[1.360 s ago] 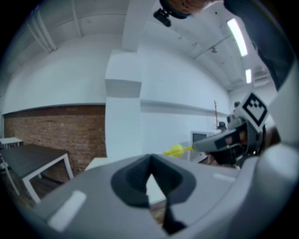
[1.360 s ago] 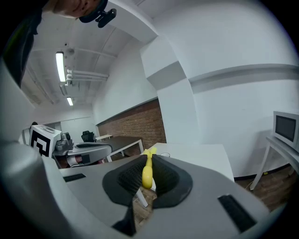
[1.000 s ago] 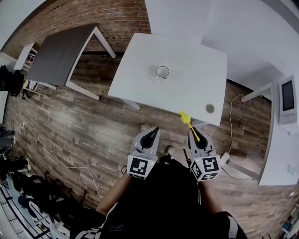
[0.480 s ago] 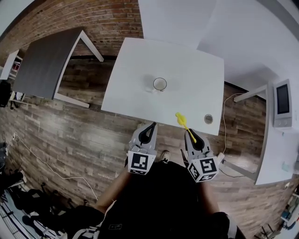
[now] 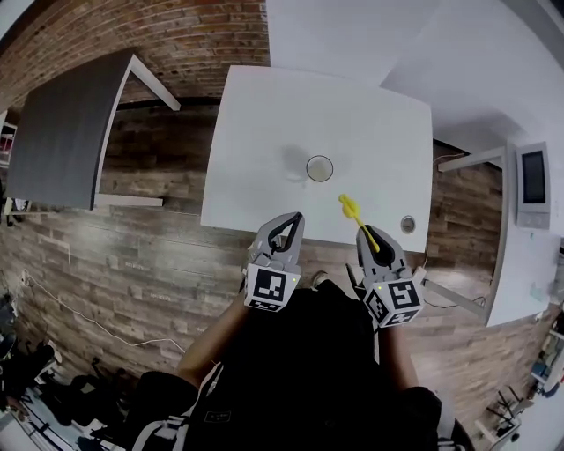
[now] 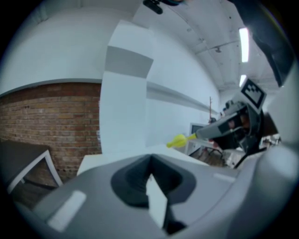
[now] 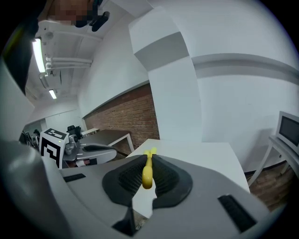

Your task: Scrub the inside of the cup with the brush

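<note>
A clear cup [image 5: 319,167] stands upright on the white table [image 5: 264,114], a little toward its near edge. My right gripper [image 5: 372,236] is shut on the handle of a yellow brush [image 5: 352,211], whose head points up and left over the table's near edge, short of the cup. In the right gripper view the brush [image 7: 147,172] lies pinched between the pads. My left gripper [image 5: 285,225] is shut with nothing in it, its tip at the table's near edge below and left of the cup. The cup shows in neither gripper view.
A small round disc [image 5: 406,224] lies at the table's near right corner. A grey table [image 5: 62,132] stands at the left and a white desk with a screen [image 5: 533,187] at the right. A brick wall [image 5: 132,26] lies beyond, with wooden floor [image 5: 132,255] below.
Both grippers have come forward to the white table's near edge. The brush head now reaches over the tabletop, and the cup is much nearer to both grippers.
</note>
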